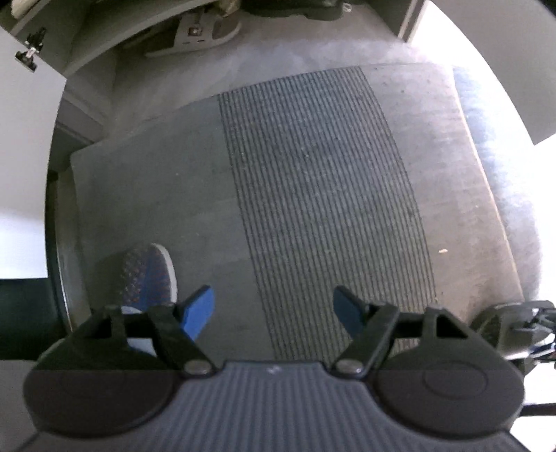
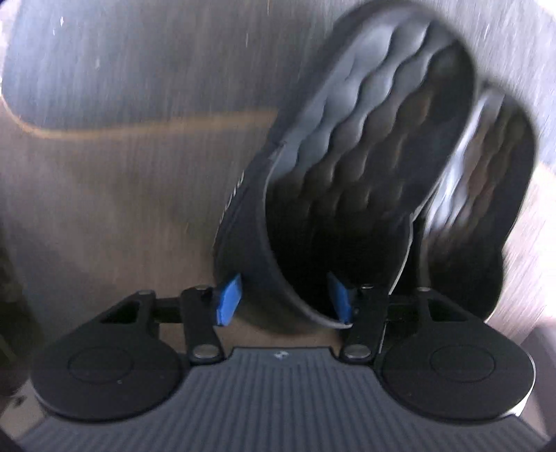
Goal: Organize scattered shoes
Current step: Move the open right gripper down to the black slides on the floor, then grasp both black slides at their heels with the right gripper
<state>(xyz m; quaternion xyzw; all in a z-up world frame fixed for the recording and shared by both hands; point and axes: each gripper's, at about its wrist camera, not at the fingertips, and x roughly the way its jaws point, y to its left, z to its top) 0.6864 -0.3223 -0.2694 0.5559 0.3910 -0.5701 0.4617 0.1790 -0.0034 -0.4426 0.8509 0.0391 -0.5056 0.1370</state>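
Left wrist view: left gripper [image 1: 274,309] jaws apart, empty, over ribbed grey doormat [image 1: 312,194]; blue knit sneaker [image 1: 149,274] at mat's left edge. Right gripper [image 2: 283,299] straddles black rubber slipper [image 2: 347,180] heel; contact unclear.

Blue patterned shoe [image 1: 149,274]: only the toe is seen; the rest is covered by the left gripper [image 1: 274,309]. Grey shoe [image 1: 205,31] at the shelf: cut off by the top edge. Dark object [image 1: 514,327] at right: cut by the edge, not identifiable. Black slipper [image 2: 347,180]: heel rim partly masked by the right gripper [image 2: 283,299]; contact of the pads is not discernible. Second slipper [image 2: 486,194]: smeared by blur, largely hidden behind the first.
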